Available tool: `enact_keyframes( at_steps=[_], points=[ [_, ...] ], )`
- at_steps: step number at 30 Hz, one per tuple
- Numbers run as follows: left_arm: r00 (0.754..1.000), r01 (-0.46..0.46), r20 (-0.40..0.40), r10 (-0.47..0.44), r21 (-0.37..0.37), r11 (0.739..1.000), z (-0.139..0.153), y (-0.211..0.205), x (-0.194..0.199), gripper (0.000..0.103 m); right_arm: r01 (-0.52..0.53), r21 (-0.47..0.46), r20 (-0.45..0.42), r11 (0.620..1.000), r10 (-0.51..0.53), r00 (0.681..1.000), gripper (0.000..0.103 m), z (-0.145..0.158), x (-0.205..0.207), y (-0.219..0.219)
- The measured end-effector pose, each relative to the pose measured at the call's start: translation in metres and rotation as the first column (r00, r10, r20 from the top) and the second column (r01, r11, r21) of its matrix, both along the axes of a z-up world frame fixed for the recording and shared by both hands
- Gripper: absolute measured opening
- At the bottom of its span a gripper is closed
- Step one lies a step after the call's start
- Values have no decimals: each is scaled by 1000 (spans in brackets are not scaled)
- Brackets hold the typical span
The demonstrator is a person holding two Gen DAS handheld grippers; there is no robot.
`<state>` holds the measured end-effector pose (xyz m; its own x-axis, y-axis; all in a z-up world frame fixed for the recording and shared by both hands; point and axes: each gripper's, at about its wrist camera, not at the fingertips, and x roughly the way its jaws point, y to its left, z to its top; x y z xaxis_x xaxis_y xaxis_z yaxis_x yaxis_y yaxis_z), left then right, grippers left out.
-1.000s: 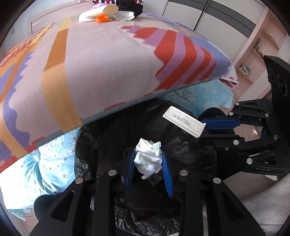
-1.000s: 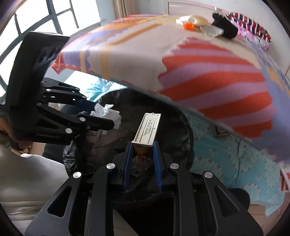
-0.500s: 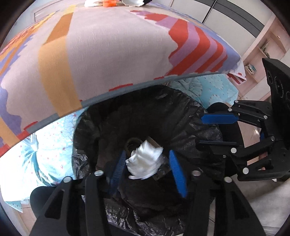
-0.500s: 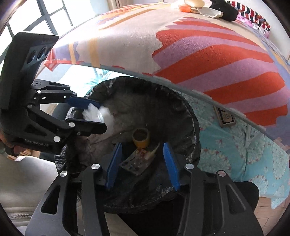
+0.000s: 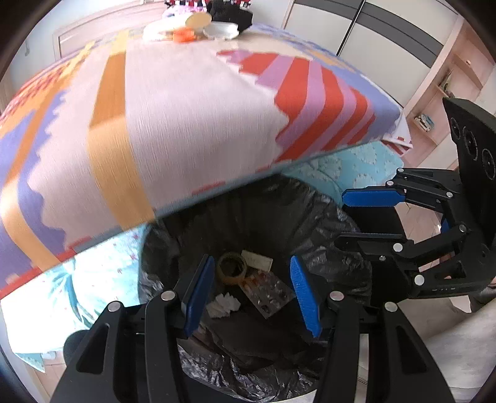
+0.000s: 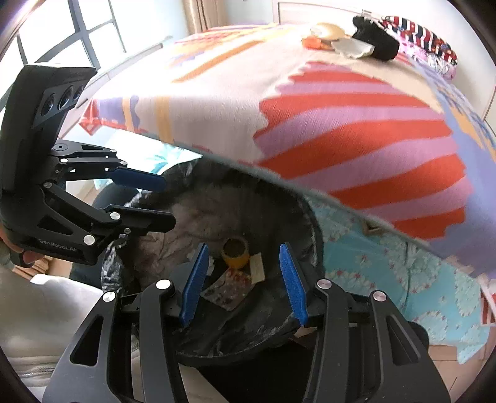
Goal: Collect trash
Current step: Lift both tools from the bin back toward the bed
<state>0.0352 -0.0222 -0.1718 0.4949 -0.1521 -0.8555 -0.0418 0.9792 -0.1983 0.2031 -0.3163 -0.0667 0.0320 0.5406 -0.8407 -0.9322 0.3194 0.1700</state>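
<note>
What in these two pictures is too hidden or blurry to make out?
- Bin bottom, both views: the grippers' own frames cover its near part.
- Far pile on the bed, both views: small, blurred; items unclear.
- White strip in the bin: print unreadable.
- Person, right wrist view: only fingers at the left edge.

Bedspread (image 5: pixel 192 124) smeared with motion blur beyond the fingertips. Far past them, small items (image 5: pixel 198 26) too blurred to name. Bin liner (image 5: pixel 272 381) runs off the bottom edge behind the fingers.

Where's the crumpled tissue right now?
In the left wrist view the tissue lies at the bottom of the black bin bag, just inside the left gripper's left pad, below the tape roll.
</note>
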Motion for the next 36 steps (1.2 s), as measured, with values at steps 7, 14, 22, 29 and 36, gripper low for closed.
enact_keyframes(
  at_steps=[7,14,22,29,36],
  points=[
    [996,5,87,-8,31,1000,33,8,7,49,13,54,39,998,-16,999,47,25,14,0],
    [987,0,160,-9,54,999,62,19,21,49,39,108,71,993,-47,996,47,46,27,3],
    [973,-14,232,1,54,998,89,36,47,49,68,163,112,984,-87,990,47,70,52,11],
    [959,-55,281,39,48,997,110,57,73,49,79,194,137,978,-107,985,47,82,74,20],
    [951,-67,308,41,76,995,121,67,99,49,97,211,136,973,-128,982,47,86,94,33]
  ],
)
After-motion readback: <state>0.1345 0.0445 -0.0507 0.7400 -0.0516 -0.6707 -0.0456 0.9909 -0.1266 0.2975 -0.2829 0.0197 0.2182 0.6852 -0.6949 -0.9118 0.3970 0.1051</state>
